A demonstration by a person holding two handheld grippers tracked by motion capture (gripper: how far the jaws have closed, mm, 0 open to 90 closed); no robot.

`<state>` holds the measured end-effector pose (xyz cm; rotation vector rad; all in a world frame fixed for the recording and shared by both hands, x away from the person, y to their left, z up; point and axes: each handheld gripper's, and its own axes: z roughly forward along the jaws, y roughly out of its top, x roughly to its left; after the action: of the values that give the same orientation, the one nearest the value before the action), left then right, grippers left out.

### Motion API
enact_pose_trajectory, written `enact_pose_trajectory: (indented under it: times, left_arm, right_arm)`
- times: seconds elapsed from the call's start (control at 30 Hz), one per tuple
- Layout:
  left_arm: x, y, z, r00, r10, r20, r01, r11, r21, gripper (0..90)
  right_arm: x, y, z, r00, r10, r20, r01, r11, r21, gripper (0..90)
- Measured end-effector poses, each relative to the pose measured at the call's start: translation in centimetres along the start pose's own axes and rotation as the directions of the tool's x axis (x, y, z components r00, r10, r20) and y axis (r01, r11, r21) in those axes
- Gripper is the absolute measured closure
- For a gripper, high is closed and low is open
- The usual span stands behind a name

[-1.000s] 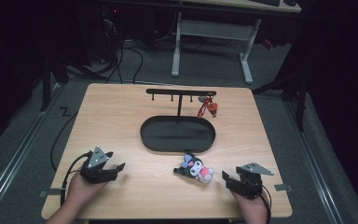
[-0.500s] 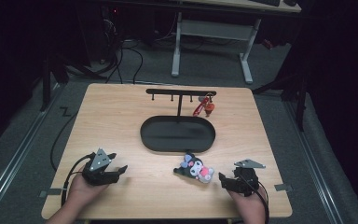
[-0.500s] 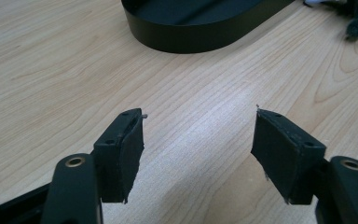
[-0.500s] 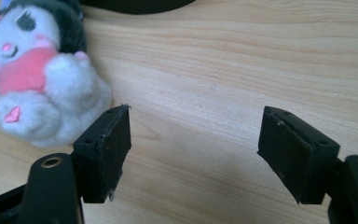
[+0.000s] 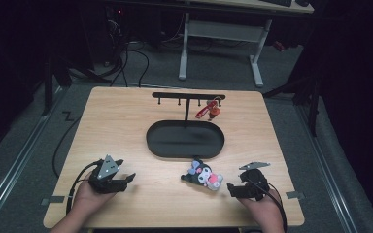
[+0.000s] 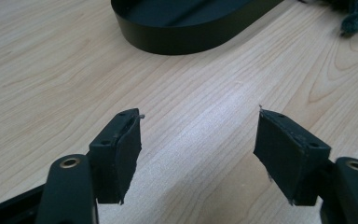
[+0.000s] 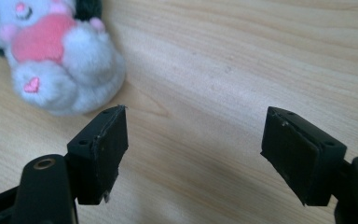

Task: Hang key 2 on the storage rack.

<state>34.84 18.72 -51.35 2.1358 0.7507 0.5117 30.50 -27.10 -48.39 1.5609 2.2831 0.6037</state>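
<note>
Plush toy, small, black-and-white with a pink body [image 5: 203, 174], lies on its side on the light wooden surface [image 5: 126, 121], just in front of the black oval tray.

1. Light wooden surface: carries all items; both hands rest near its front edge.
2. Black oval tray [image 5: 184, 140]: shallow, nothing in it, at mid-surface. A black T-shaped hook rack [image 5: 188, 96] rises behind it, with a small red item [image 5: 209, 110] hanging from a hook near its right end.
3. Left gripper [image 5: 124, 180]: near the front-left corner, well apart from the toy; jaws wide, nothing between them.
4. Right gripper [image 5: 233, 188]: just beside the toy, on its right. Its jaws have just been opening and now stand wide, with bare wood between them. In the right gripper view the toy [image 7: 51, 60] sits ahead and left of the left jaw pad [image 7: 107, 149].

Step in hand, as judged: approach for pickup. The next move calls for shifting the right gripper leftward until the jaws straddle the soft body, then closing gently.
</note>
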Motion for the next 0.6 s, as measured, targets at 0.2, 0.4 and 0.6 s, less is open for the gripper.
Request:
enact_pose_trajectory:
  times: [0.2, 0.4, 0.6]
  left_arm:
    - [0.0, 0.0, -0.1, 1.0, 0.004, -0.001, -0.004, 1.0, -0.004, 31.5]
    - [0.3, 0.0, 0.2, 0.9999, 0.003, 0.01, -0.003, 1.0, 0.003, 30.3]
    - [-0.1, 0.1, 0.1, 0.9997, 0.024, 0.003, -0.024, 0.9997, 0.008, 29.0]
  right_arm:
    - [0.0, 0.9, 0.2, 0.9994, -0.033, 0.008, 0.032, 0.996, 0.082, 23.5]
    - [0.2, 1.1, 0.8, 0.9991, -0.041, -0.008, 0.042, 0.986, 0.163, 23.1]
    - [1.0, 1.4, 0.9, 0.9961, -0.082, -0.032, 0.088, 0.969, 0.229, 15.3]
